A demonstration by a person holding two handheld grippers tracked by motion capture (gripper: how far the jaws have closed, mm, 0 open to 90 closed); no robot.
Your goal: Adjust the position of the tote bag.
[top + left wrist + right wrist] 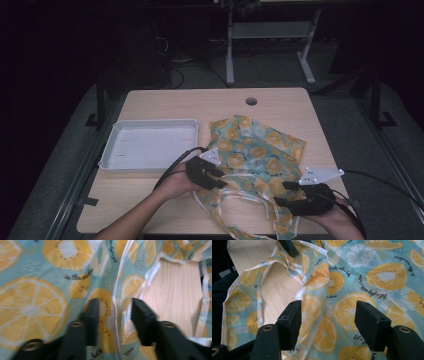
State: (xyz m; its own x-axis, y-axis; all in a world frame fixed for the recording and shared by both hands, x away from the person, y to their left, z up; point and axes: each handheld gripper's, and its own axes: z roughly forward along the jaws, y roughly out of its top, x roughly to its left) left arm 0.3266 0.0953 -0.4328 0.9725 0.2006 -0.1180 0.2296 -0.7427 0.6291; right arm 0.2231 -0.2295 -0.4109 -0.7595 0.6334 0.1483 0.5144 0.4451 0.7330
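Your left gripper (pixel 113 315) has its jaws straddling a raised white-edged fold of the citrus-print cloth (pixel 45 290), not yet pinching; your right gripper (pixel 328 315) stands released above it. The cloth lies on the table (pixel 165 102) beside the white tray (pixel 150 125). Its script reads "in the sunshine"; elsewhere blurred.

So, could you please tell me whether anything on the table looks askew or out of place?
The citrus-print cloth lies rumpled and crooked, its white-edged straps looping loose toward the near table edge. The white tray sits square and empty.
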